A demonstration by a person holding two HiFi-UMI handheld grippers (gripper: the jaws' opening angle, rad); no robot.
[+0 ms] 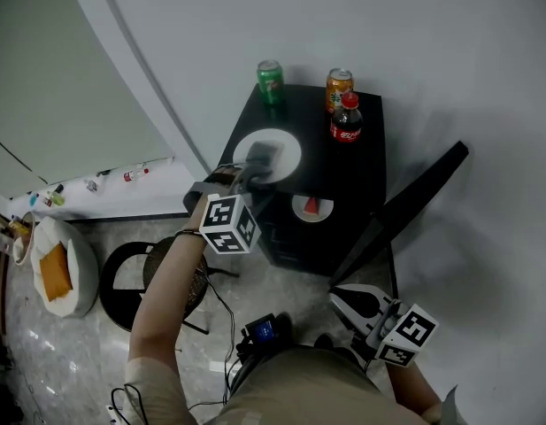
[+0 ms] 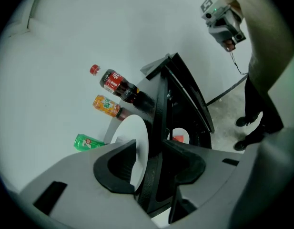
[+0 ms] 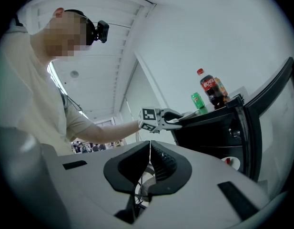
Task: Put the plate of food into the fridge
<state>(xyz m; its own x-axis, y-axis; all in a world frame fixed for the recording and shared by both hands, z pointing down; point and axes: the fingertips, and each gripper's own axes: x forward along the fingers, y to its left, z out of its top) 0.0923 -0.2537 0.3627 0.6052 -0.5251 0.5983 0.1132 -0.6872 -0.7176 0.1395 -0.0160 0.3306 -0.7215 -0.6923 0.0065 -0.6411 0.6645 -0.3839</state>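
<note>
Right now my left hand-held gripper [image 1: 264, 156] straddles the white plate [image 1: 288, 149] on the fridge [image 1: 361, 175] top, upper centre of the frame. Its jaws are half-open and not yet pinching. My right hand-held gripper [image 1: 339, 297] is shut and empty. Next I'd clamp and lift level.

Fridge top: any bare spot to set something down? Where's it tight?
Bare: the fridge top at front right, bordered by the white plate, the cola bottle and the front edge. Tight: the back, with green can, orange can and bottle; the left gripper lies over the plate.
</note>
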